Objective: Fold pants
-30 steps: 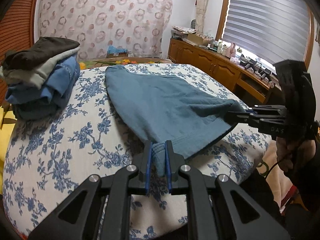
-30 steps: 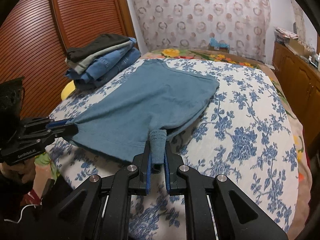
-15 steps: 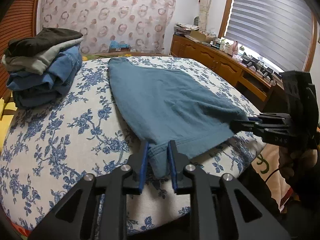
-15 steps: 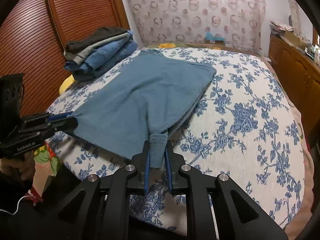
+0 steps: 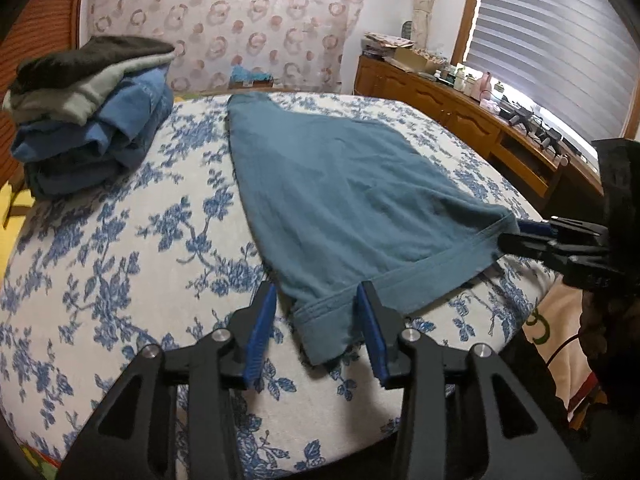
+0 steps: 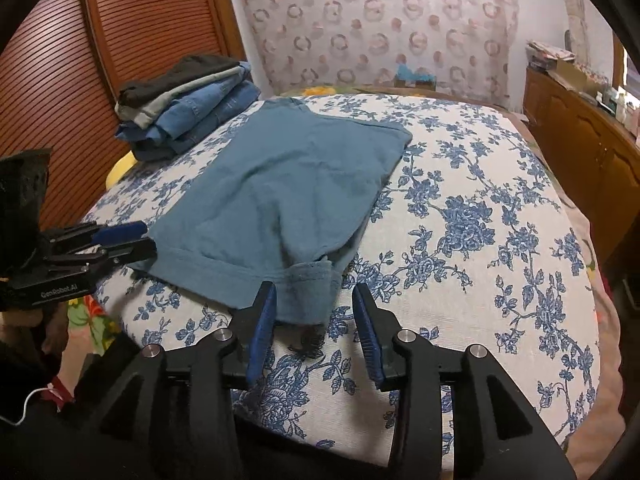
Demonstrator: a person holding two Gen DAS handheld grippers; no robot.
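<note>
Teal cotton pants (image 5: 340, 200) lie flat on the bed (image 5: 120, 240), folded into a broad panel that runs from the near edge toward the far end, roughly along the middle of the blue-flowered white bedspread (image 6: 480, 240). The hem end sits at the near edge of the bed, the other end points toward the far edge.

The left gripper (image 5: 316, 328) hovers low over the near edge, and its jaws have just been opening. One hem corner of the pants lies between the blue pads (image 5: 260, 332), but neither pad presses on it; the cloth rests loose on the bedspread. In the right wrist view this gripper shows at the left with its fingers apart, its tips just beside the cloth edge.

The right gripper (image 6: 314, 328) has likewise just been opening its jaws. The other hem corner, a little rolled and bunched, lies between the pads and nearer to the left one; whether it brushes that pad I cannot tell, but nothing is clamped.

A stack of folded clothes (image 5: 92, 108), dark and grey pieces over blue denim, sits at the far left corner of the bed, well apart from the pants. A wooden cabinet (image 5: 460, 112) runs along the right side of the room under a blind (image 5: 560, 40).
</note>
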